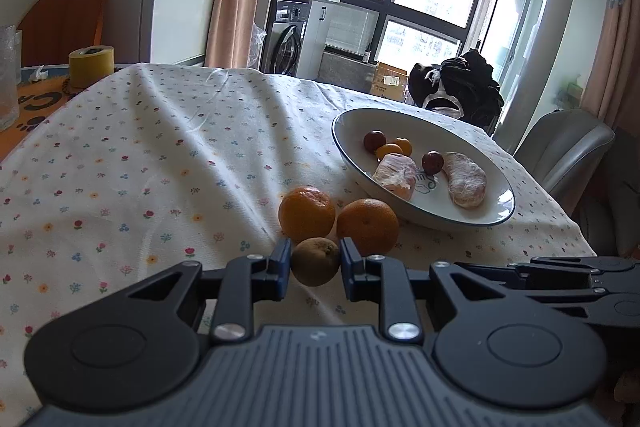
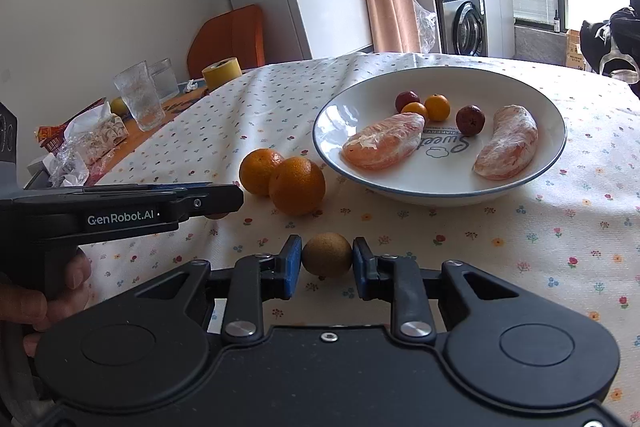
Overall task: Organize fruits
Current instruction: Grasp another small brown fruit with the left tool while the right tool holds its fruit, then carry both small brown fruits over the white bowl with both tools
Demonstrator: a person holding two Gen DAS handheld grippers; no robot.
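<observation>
A small brown round fruit (image 1: 315,261) sits between the blue pads of my left gripper (image 1: 315,267), which is shut on it just above the flowered cloth. My right gripper (image 2: 327,259) is shut on a second brown round fruit (image 2: 327,254). Two oranges (image 1: 308,213) (image 1: 368,227) lie on the cloth just beyond, beside a white plate (image 1: 352,131) with a dark rim. The plate (image 2: 360,107) holds two peeled citrus segments (image 2: 384,141), two dark red fruits and two small orange ones. The left gripper (image 2: 236,197) shows side-on at the left, the right gripper (image 1: 472,267) at the right.
A yellow tape roll (image 2: 221,71), two glasses (image 2: 140,99) and crumpled wrappers (image 2: 80,143) stand at the table's far left. A hand (image 2: 36,303) holds the left gripper's handle. A grey chair (image 1: 564,147) stands past the table's right edge. Wide bare cloth lies left of the oranges.
</observation>
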